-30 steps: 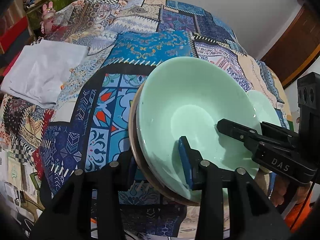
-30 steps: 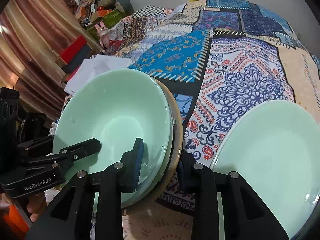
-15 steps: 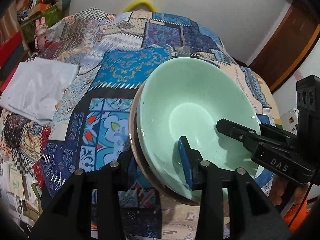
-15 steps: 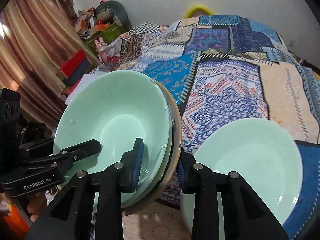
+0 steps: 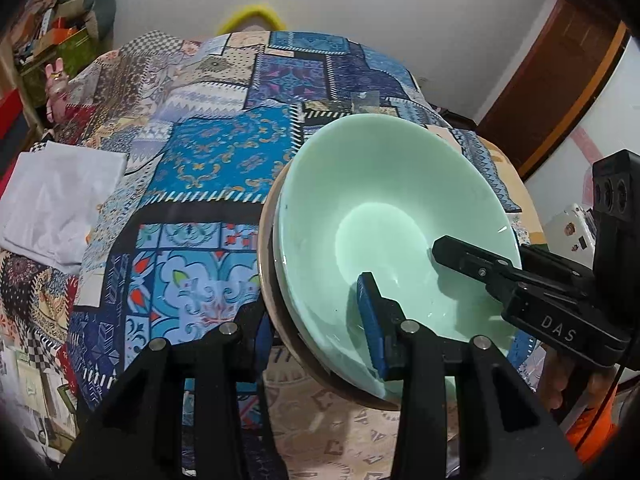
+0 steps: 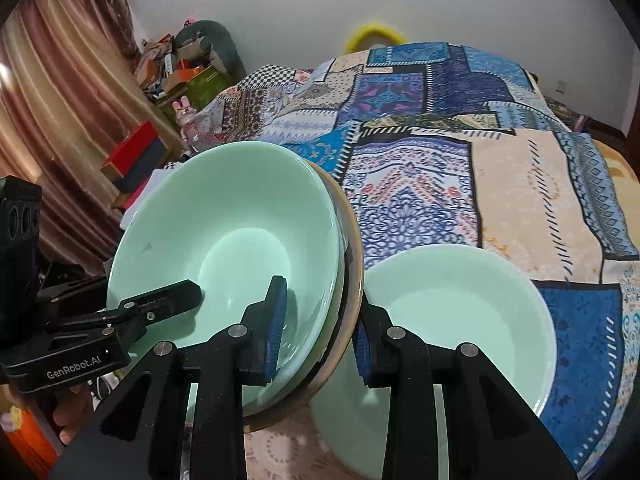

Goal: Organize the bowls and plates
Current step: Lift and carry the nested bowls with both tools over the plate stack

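Observation:
A stack of mint-green bowls [image 5: 384, 208] nested in a tan-rimmed dish [image 6: 356, 264] hangs tilted above the patchwork cloth [image 5: 216, 160]. My left gripper [image 5: 316, 320] is shut on the stack's left rim, one blue pad inside the top bowl and the other under the dish. On the opposite rim my right gripper [image 6: 320, 332] is shut in the same way. Each view shows the other gripper's upper finger [image 5: 460, 252] [image 6: 172, 296] lying inside the bowl. A second mint-green bowl [image 6: 460, 320] rests on the cloth, below and right of the stack.
A folded white cloth [image 5: 60, 200] lies on the covered surface at the left. Boxes and clutter [image 6: 176, 68] stand by a curtain [image 6: 48, 120] beyond it. A wooden door [image 5: 560, 80] is at the right. A hand [image 5: 568, 384] holds the right gripper.
Both grippers have risen together with the stack. The cloth and the second green bowl now look smaller and farther below. Both grips are unchanged.

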`<state>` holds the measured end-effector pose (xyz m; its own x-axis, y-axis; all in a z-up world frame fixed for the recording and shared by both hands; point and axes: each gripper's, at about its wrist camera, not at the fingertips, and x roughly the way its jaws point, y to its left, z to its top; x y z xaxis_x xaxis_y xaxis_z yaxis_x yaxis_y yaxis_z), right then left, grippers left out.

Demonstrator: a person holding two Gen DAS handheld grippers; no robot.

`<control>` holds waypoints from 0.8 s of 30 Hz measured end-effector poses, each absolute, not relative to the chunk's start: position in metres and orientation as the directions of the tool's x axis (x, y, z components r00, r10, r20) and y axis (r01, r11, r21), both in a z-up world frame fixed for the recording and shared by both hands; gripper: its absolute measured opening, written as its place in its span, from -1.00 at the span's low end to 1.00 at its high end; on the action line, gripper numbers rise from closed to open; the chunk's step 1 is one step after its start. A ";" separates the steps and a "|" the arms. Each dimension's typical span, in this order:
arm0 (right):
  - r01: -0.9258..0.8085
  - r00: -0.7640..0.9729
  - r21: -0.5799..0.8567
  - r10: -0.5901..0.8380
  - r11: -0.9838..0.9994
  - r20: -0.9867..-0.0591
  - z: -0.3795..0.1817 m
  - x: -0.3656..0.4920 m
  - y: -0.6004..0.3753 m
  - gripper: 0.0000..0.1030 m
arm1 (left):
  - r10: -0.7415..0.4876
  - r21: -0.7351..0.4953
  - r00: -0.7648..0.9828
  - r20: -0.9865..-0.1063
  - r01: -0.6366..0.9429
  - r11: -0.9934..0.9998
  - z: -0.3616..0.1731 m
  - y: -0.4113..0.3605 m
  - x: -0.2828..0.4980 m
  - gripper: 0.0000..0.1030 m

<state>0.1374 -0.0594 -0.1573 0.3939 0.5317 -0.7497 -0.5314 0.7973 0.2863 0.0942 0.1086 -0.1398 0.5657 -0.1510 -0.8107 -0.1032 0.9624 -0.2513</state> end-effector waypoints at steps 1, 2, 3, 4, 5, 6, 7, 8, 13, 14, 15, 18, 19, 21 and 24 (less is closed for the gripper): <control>-0.528 0.396 0.287 0.530 0.800 -0.749 -0.157 0.138 -0.063 -0.47 | -0.152 -0.248 0.566 -0.810 -0.097 0.964 -0.139 0.105 0.096 -0.24; -0.524 0.400 0.289 0.531 0.801 -0.747 -0.157 0.138 -0.066 -0.47 | -0.154 -0.248 0.566 -0.810 -0.093 0.964 -0.138 0.102 0.097 -0.24; -0.521 0.402 0.290 0.530 0.803 -0.747 -0.156 0.138 -0.068 -0.47 | -0.156 -0.248 0.566 -0.809 -0.088 0.965 -0.138 0.100 0.098 -0.24; -0.516 0.405 0.290 0.528 0.806 -0.746 -0.156 0.138 -0.072 -0.47 | -0.160 -0.249 0.565 -0.809 -0.084 0.965 -0.138 0.097 0.100 -0.24; -0.513 0.408 0.291 0.527 0.808 -0.746 -0.156 0.139 -0.075 -0.47 | -0.162 -0.250 0.564 -0.810 -0.081 0.965 -0.138 0.094 0.101 -0.24; -0.508 0.410 0.291 0.525 0.810 -0.745 -0.156 0.140 -0.078 -0.47 | -0.165 -0.250 0.563 -0.810 -0.077 0.965 -0.138 0.092 0.103 -0.24; -0.504 0.413 0.291 0.523 0.813 -0.745 -0.156 0.140 -0.081 -0.47 | -0.168 -0.250 0.561 -0.810 -0.072 0.965 -0.138 0.088 0.105 -0.24; -0.500 0.415 0.292 0.521 0.815 -0.745 -0.155 0.140 -0.084 -0.47 | -0.171 -0.250 0.561 -0.810 -0.067 0.966 -0.138 0.086 0.106 -0.24; -0.477 0.429 0.293 0.510 0.829 -0.745 -0.154 0.139 -0.100 -0.47 | -0.188 -0.249 0.555 -0.810 -0.035 0.968 -0.138 0.070 0.113 -0.25; -0.474 0.431 0.293 0.508 0.831 -0.746 -0.154 0.140 -0.104 -0.47 | -0.188 -0.247 0.554 -0.811 -0.032 0.969 -0.138 0.066 0.114 -0.26; -0.469 0.433 0.292 0.505 0.834 -0.747 -0.154 0.140 -0.107 -0.47 | -0.191 -0.247 0.552 -0.812 -0.029 0.969 -0.139 0.064 0.116 -0.27; -0.456 0.441 0.289 0.496 0.842 -0.748 -0.154 0.141 -0.116 -0.47 | -0.210 -0.260 0.543 -0.813 -0.017 0.965 -0.140 0.057 0.120 -0.29; -0.451 0.442 0.290 0.494 0.844 -0.749 -0.155 0.141 -0.119 -0.47 | -0.213 -0.260 0.541 -0.814 -0.011 0.965 -0.140 0.054 0.121 -0.29; -0.444 0.446 0.290 0.490 0.848 -0.749 -0.155 0.142 -0.124 -0.47 | -0.214 -0.255 0.538 -0.815 -0.002 0.967 -0.140 0.048 0.123 -0.28; -0.431 0.451 0.291 0.483 0.854 -0.751 -0.156 0.141 -0.131 -0.47 | -0.222 -0.254 0.530 -0.819 0.012 0.967 -0.142 0.040 0.126 -0.29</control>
